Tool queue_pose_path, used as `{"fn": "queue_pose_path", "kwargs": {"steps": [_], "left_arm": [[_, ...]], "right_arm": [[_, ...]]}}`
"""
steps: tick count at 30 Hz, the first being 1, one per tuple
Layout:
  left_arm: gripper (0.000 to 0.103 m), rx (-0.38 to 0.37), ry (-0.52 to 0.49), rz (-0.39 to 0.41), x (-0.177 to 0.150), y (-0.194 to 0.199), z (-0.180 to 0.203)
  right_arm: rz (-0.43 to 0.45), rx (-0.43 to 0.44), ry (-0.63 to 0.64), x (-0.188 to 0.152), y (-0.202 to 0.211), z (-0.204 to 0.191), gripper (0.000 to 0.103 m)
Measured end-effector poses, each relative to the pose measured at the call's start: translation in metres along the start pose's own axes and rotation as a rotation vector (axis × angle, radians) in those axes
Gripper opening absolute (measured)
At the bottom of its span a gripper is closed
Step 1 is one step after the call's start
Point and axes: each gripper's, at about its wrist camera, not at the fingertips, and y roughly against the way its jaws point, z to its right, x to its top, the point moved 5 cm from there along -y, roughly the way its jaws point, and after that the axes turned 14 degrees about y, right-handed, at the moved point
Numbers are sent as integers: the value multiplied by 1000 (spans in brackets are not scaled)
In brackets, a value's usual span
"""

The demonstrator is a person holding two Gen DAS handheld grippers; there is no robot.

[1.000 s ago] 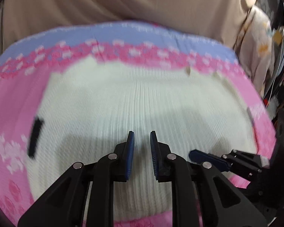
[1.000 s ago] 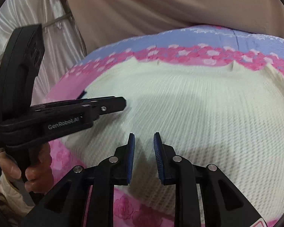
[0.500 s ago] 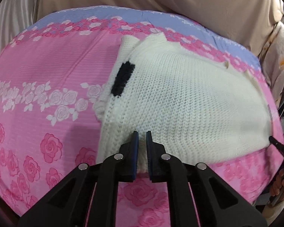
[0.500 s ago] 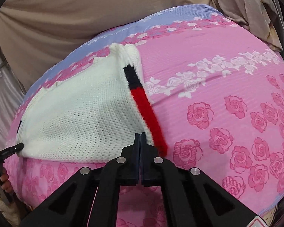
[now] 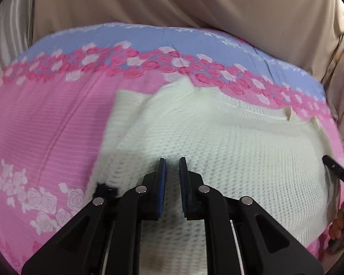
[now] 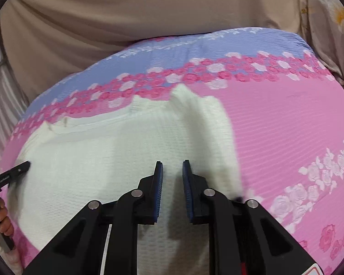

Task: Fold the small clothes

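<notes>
Moving inward off the pink rose bedsheet (image 5: 45,126) since half a second ago, both tools now sitting over the white knit sweater (image 5: 217,137) instead of at its side edges. Lying spread across the middle of the sheet, collar toward the blue border. Left gripper (image 5: 171,160): pads standing close together, pinching white knit in the narrow slit; black trim patch (image 5: 103,188) showing just left of it. Right gripper (image 6: 172,162): likewise nearly closed, nipping knit, blurred by motion.
</notes>
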Motion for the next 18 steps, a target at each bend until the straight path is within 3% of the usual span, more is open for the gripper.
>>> {"fn": "queue_pose_path", "kwargs": {"steps": [1,3,5,8,10,12,15,17,18], "left_arm": [[1,-14,28,-10,3,4,-12],[1,-3,72,-5,8,12,-28],[1,-15,94,-12,11,19,-31],[1,-31,43,15,19,27,-7],[8,-46,6,30,26,24,17],[9,-41,-25,31,35,10,35],[9,24,-42,6,46,-26,40],[10,90,-10,-5,52,-48,28],[10,72,5,-13,54,-56,23]], "right_arm": [[4,4,-43,-4,4,17,0],[7,-7,-114,-10,13,38,0],[5,-33,-153,-9,21,44,20],[49,79,-123,12,28,19,22],[63,97,-72,34,23,-1,23],[48,133,-21,51,5,-20,23],[-14,182,2,63,-29,-28,23],[-38,76,-14,65,-48,-4,22],[-40,79,-49,64,-56,10,6]]}}
